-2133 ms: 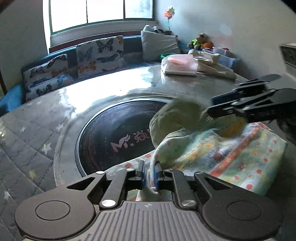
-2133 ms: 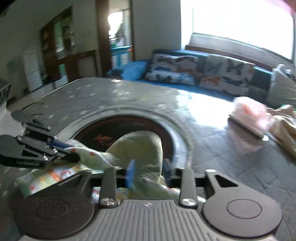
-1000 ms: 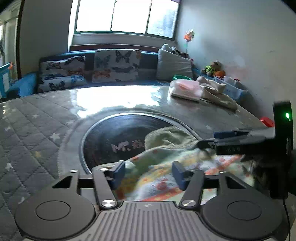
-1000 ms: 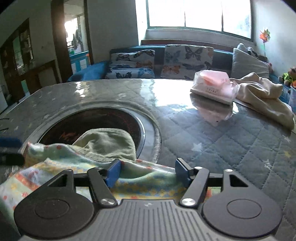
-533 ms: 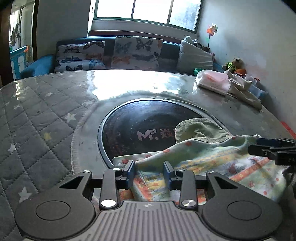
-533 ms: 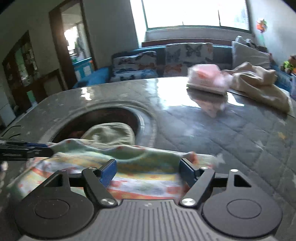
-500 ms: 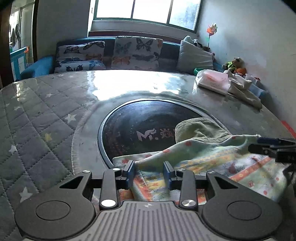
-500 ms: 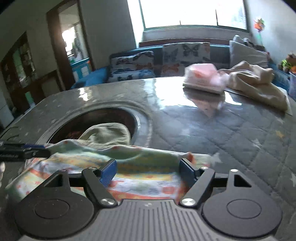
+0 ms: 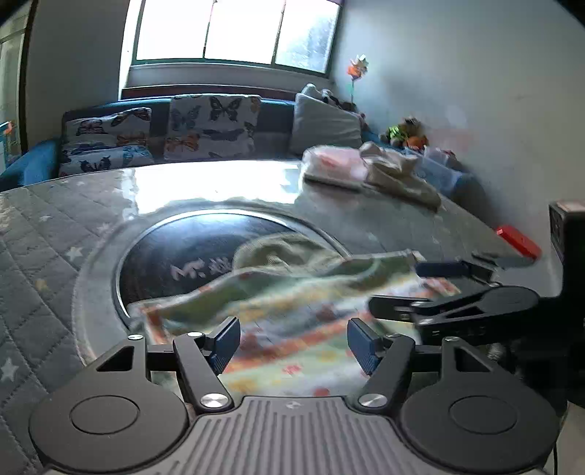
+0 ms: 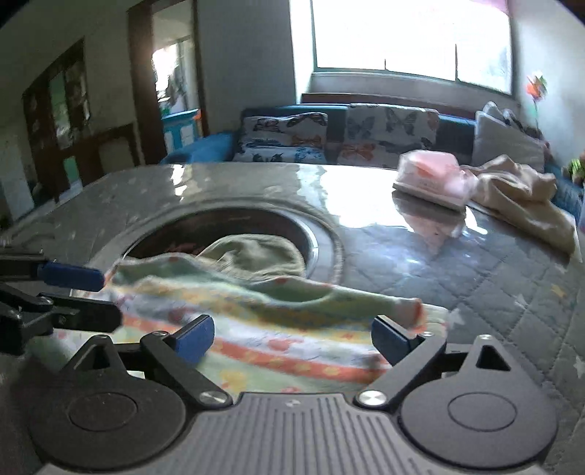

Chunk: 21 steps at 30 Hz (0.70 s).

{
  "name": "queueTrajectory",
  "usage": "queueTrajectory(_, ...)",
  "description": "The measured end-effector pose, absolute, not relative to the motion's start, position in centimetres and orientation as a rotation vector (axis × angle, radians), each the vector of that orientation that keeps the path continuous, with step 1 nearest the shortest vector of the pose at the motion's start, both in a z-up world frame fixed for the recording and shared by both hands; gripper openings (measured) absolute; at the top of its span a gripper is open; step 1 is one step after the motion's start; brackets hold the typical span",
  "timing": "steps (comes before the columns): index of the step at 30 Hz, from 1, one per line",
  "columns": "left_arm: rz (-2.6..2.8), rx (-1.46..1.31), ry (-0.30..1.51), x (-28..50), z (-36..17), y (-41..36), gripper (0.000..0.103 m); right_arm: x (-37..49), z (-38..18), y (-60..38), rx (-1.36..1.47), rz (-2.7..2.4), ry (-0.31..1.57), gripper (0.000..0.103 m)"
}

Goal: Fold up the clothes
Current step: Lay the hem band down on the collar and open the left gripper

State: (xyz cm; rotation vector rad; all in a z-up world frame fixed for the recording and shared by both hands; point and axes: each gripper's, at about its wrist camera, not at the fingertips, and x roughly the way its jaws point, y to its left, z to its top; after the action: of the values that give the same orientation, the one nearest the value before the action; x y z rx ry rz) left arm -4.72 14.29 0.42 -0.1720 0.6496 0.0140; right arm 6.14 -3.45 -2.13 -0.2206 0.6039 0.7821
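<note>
Item: my left gripper, jaws spread wide, nothing between them. My right gripper, likewise wide and holding nothing.

Item: patterned garment, pale green with orange bands and small spots (blurred in both views), lying on the table just ahead of both grippers, its far edge overlapping the dark round inset. A plain olive-green piece lies behind it, on the inset.

Item: table, covered in grey quilted cloth with stars under a glossy clear sheet that throws back window glare.

Item: pink folded stack and a cream garment heaped beside it, at the far right of the table, well apart from the patterned one.

Item: blue sofa with butterfly cushions and a grey pillow, under a bright window.

Item: pinwheel and soft toy by the white wall; a doorway at the room's left.
</note>
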Motion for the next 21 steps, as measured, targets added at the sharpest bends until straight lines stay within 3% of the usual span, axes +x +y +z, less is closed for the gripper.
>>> queueTrajectory(8, 0.013, -0.175, 0.689, -5.4, -1.4, 13.6, 0.071, 3.9, -2.8, -2.6, -0.336, 0.789, 0.556, 0.103)
queueTrajectory(21, 0.059, -0.14, 0.668, -7.2, -2.2, 12.8, 0.093, 1.4, -2.9, -5.2, -0.362, 0.776, 0.517, 0.103)
